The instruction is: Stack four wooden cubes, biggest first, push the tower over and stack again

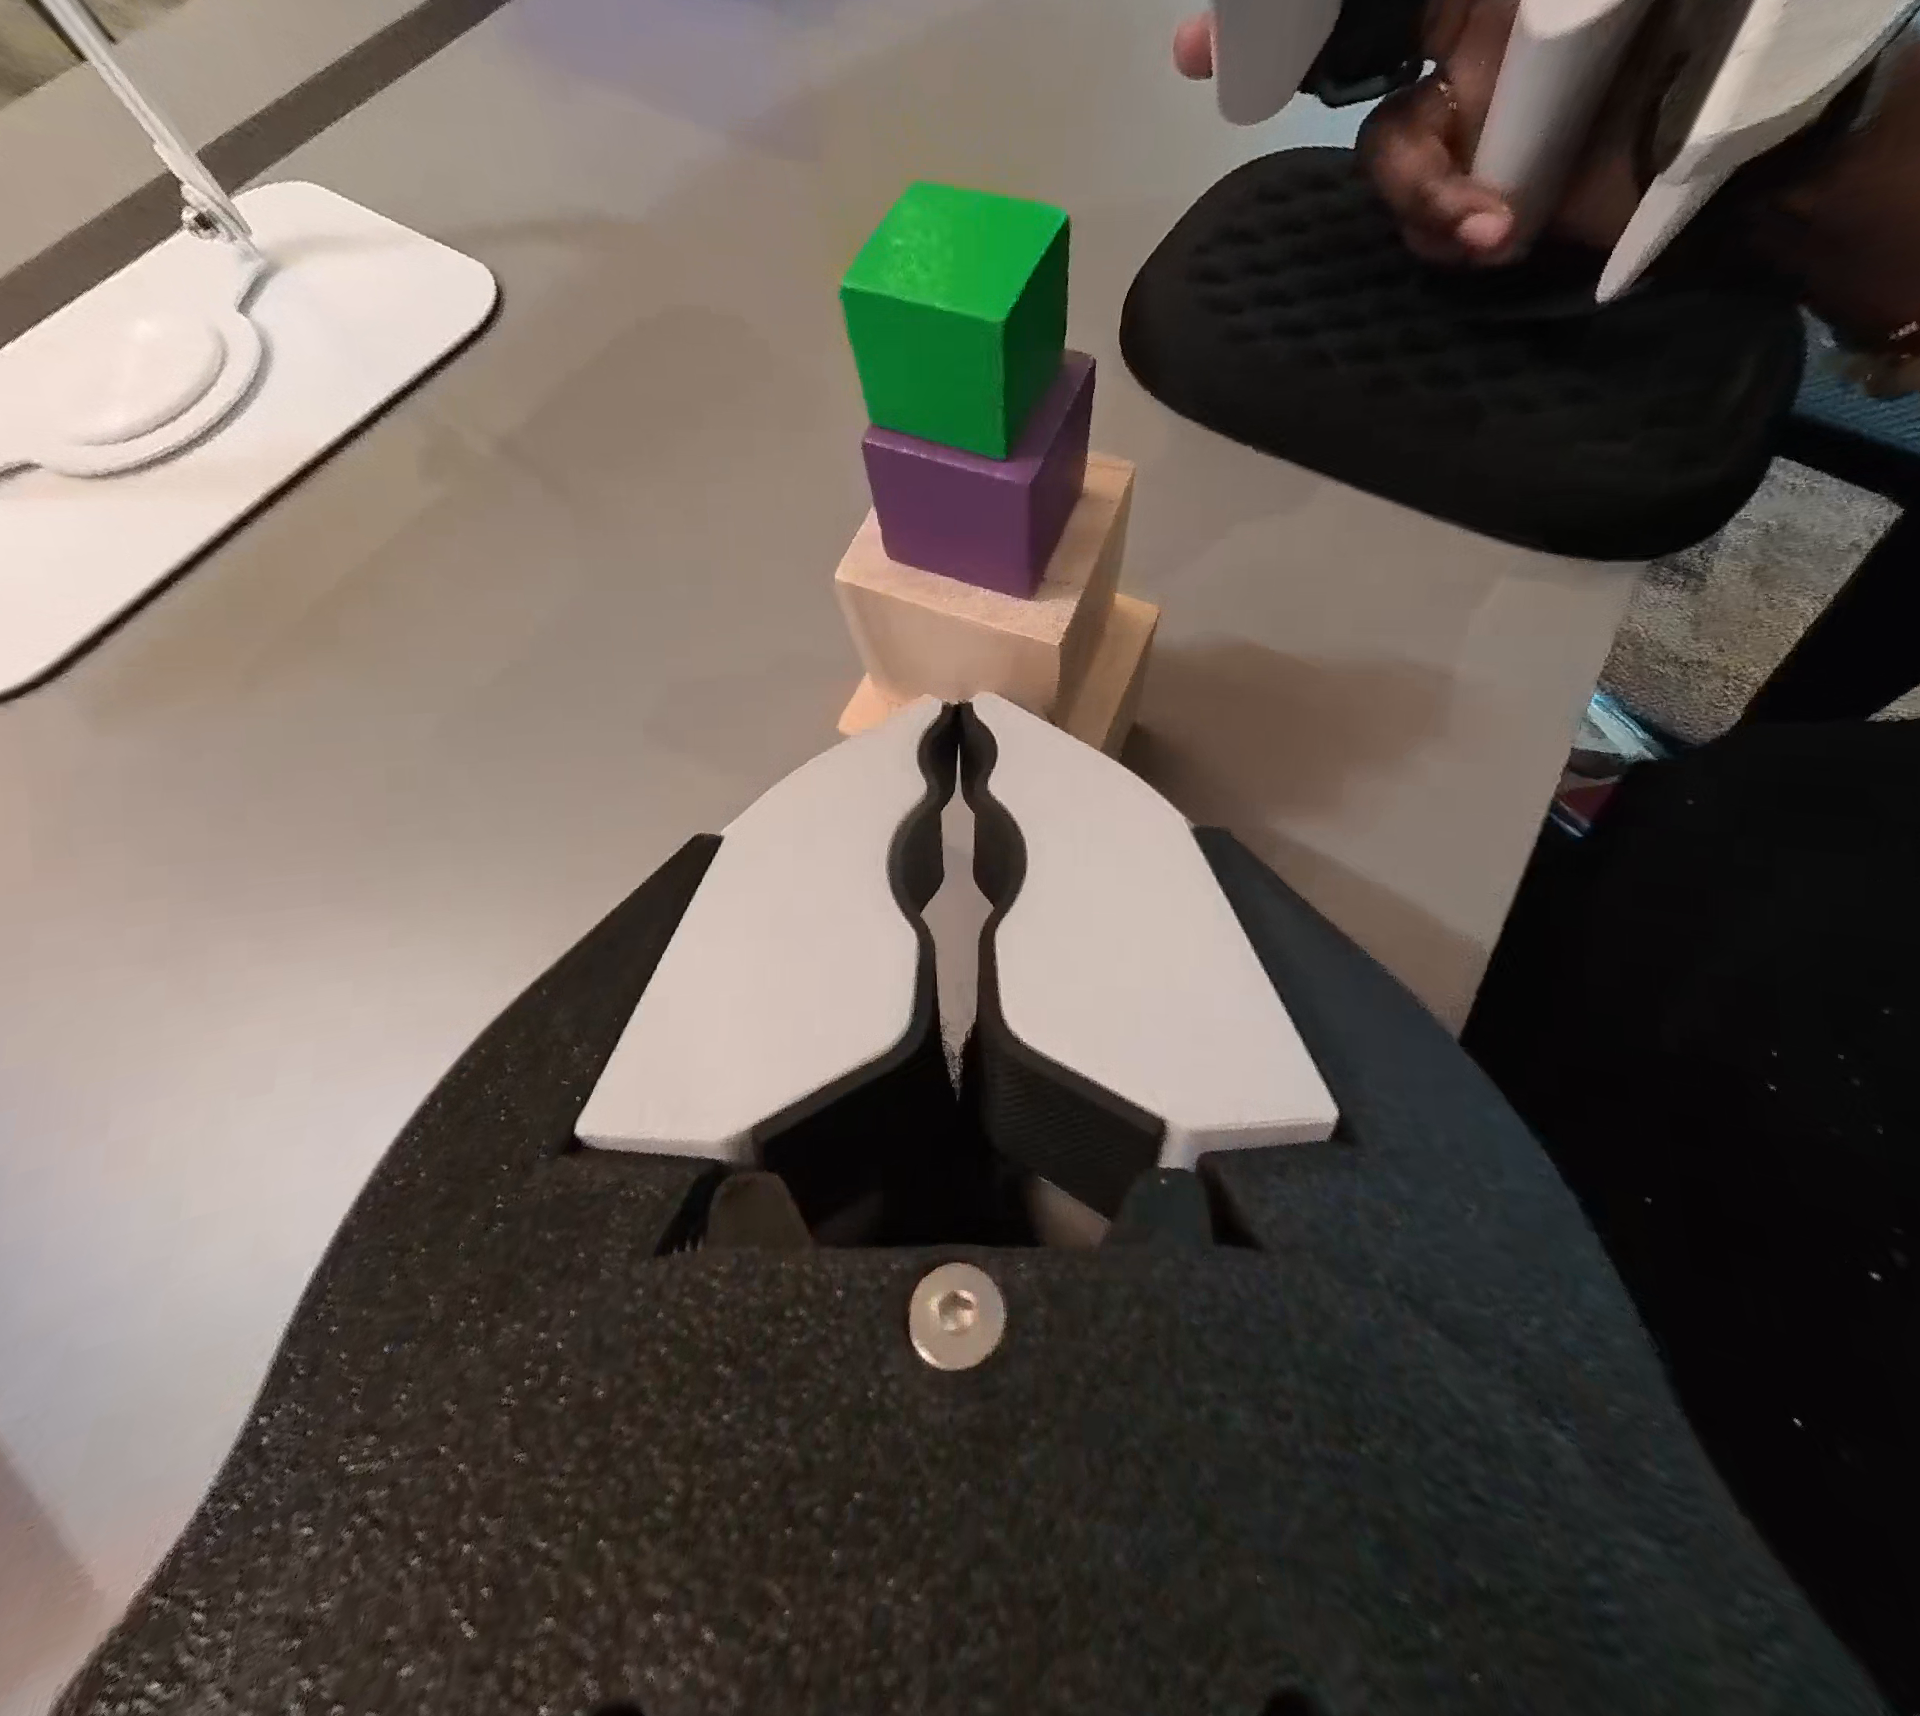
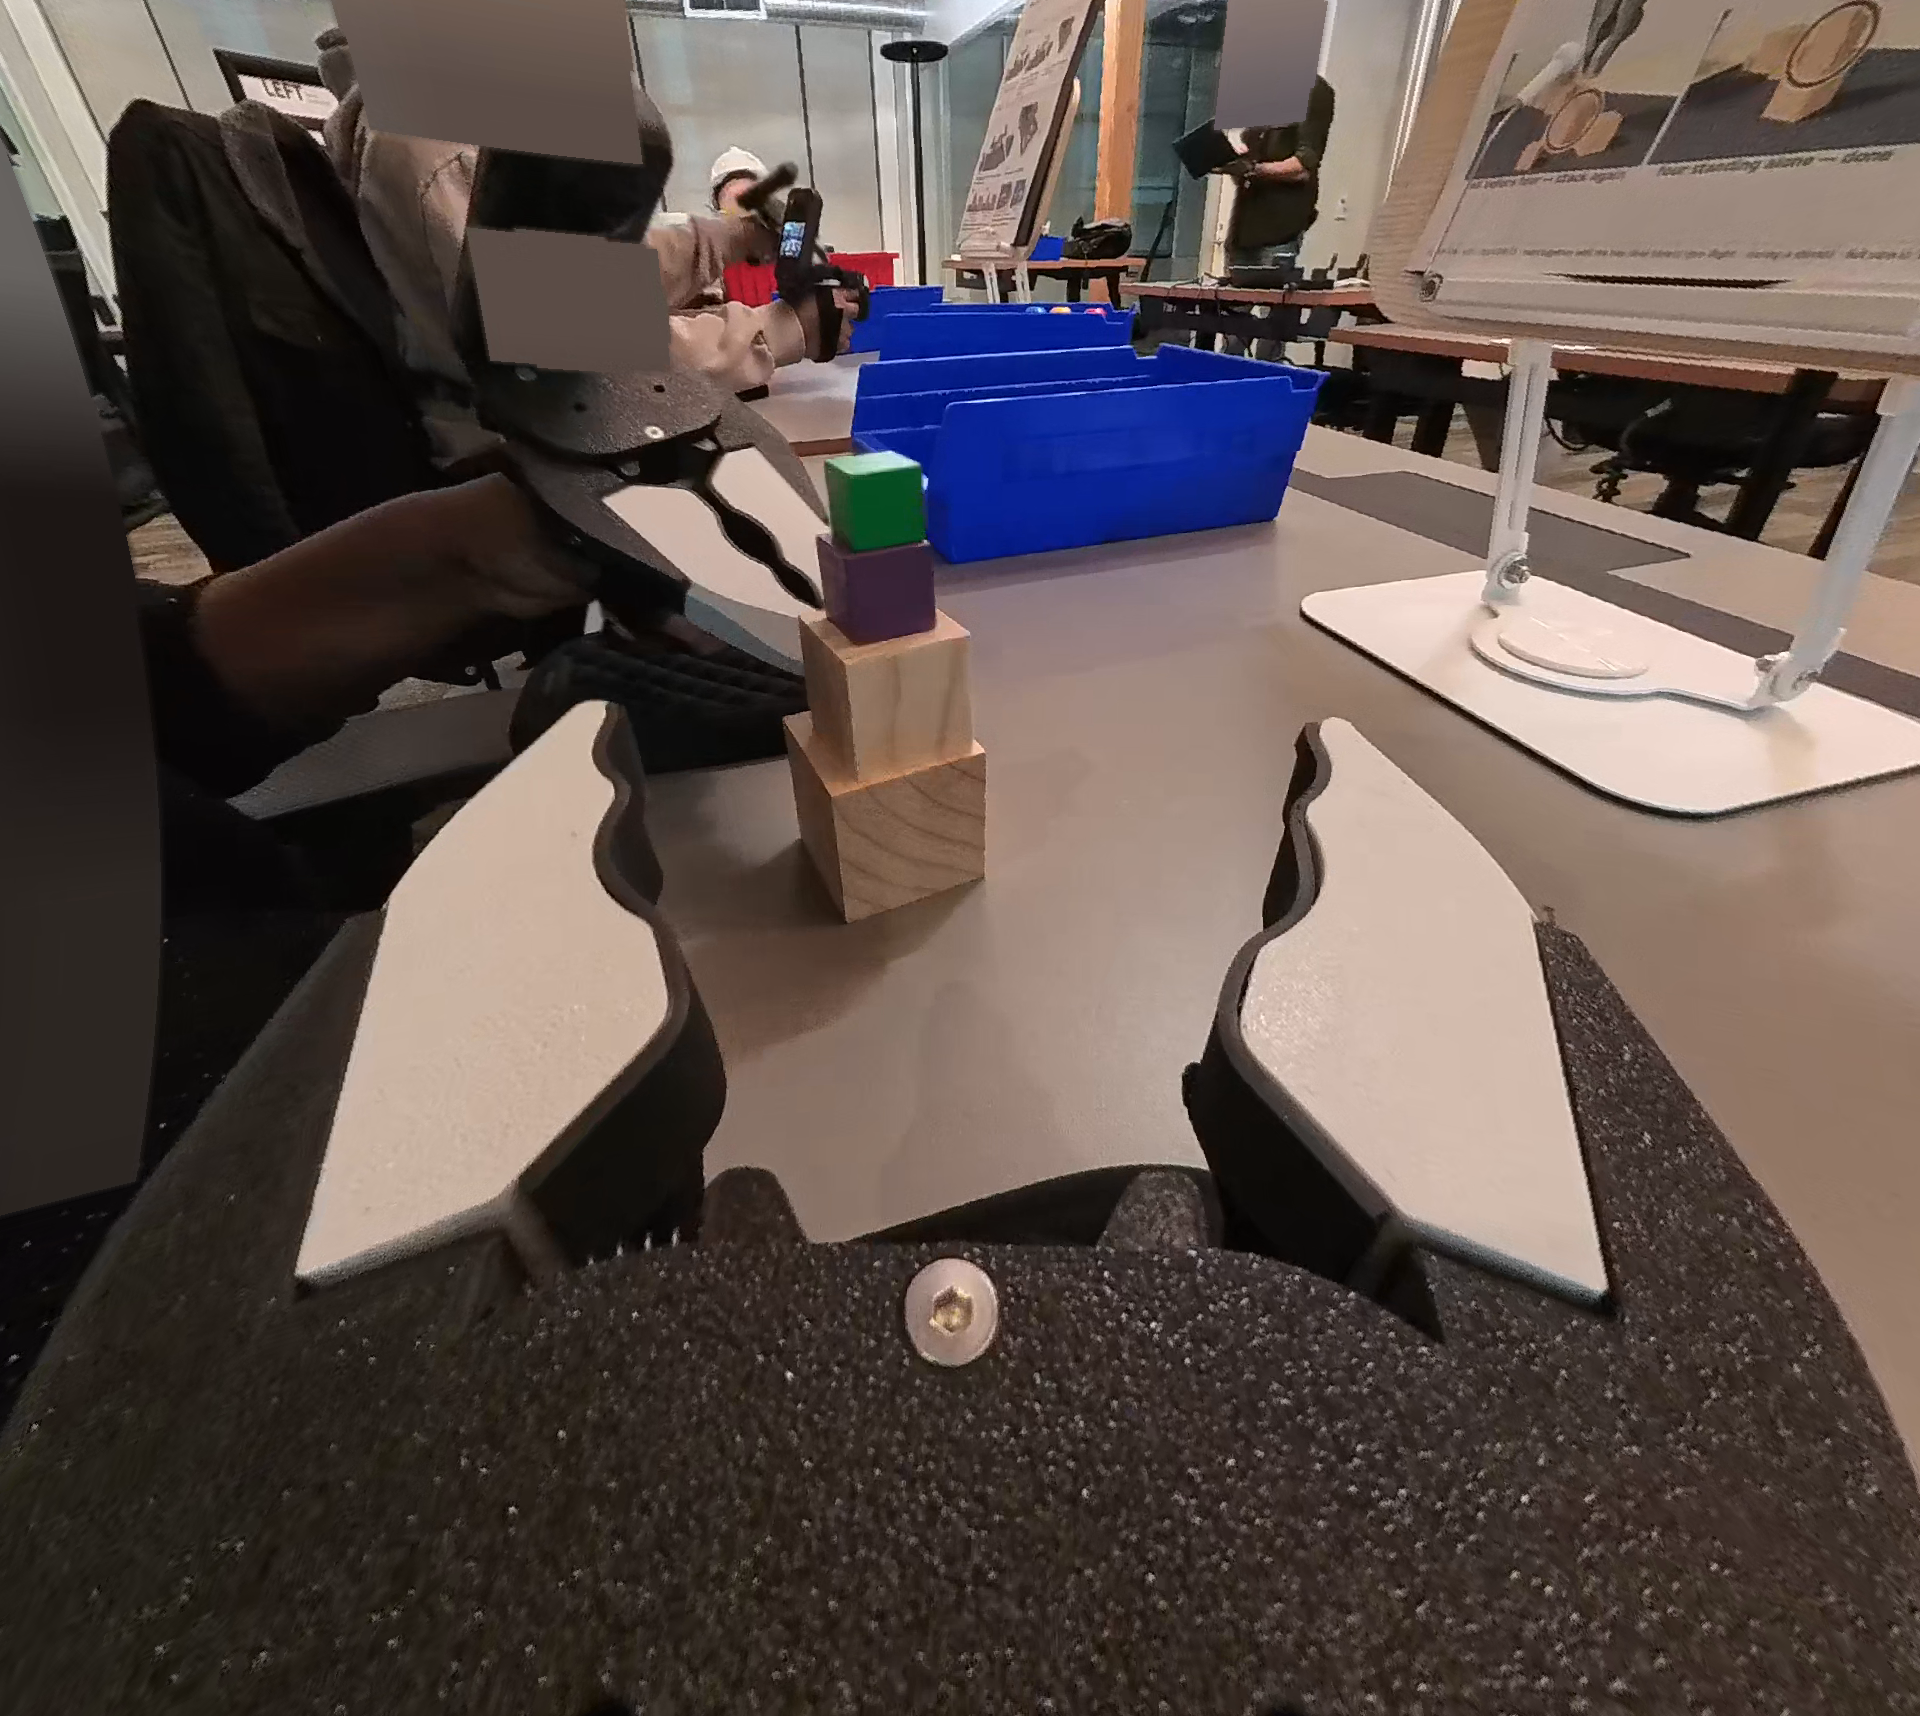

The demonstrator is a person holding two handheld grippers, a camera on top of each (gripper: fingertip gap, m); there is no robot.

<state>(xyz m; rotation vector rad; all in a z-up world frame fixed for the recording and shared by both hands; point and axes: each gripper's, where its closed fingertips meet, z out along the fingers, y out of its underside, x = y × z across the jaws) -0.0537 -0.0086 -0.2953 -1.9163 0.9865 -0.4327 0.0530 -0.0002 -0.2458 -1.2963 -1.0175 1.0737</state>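
A tower of four cubes stands on the grey table (image 2: 1195, 835), its long axis upright. At the bottom is a large wooden cube (image 2: 894, 835). On it sits a smaller wooden cube (image 2: 888, 695), then a purple cube (image 2: 875, 591), and a green cube (image 2: 876, 500) on top. Each is set a little askew on the one below.

From the right gripper (image 2: 951, 773) the tower lies at about 12 o'clock, just ahead and a little left of the midline. This gripper's fingers stand wide apart with nothing between them but bare table, and they are clear of the cubes.

From the left gripper (image 1: 958, 710) the tower also lies at 12 o'clock, right beyond the tips. Its fingers are closed together on nothing. In the right wrist view the closed tips come in from 9 o'clock of the tower, level with the purple cube and right at its left face. Whether they touch it I cannot tell. The left gripper looks the nearer of the two.

Farther out, a blue bin (image 2: 1091, 461) sits on the table at about 1 o'clock of the tower in the right wrist view, with more blue bins behind it. One white stand base (image 2: 1621, 690) carrying a printed sheet lies at 3 o'clock, well apart. A black mesh chair armrest (image 1: 1455, 378) is off the table edge beside the tower. Other people are in the room beyond.

Count: four cubes (two wooden, one purple, one green) and two grippers.
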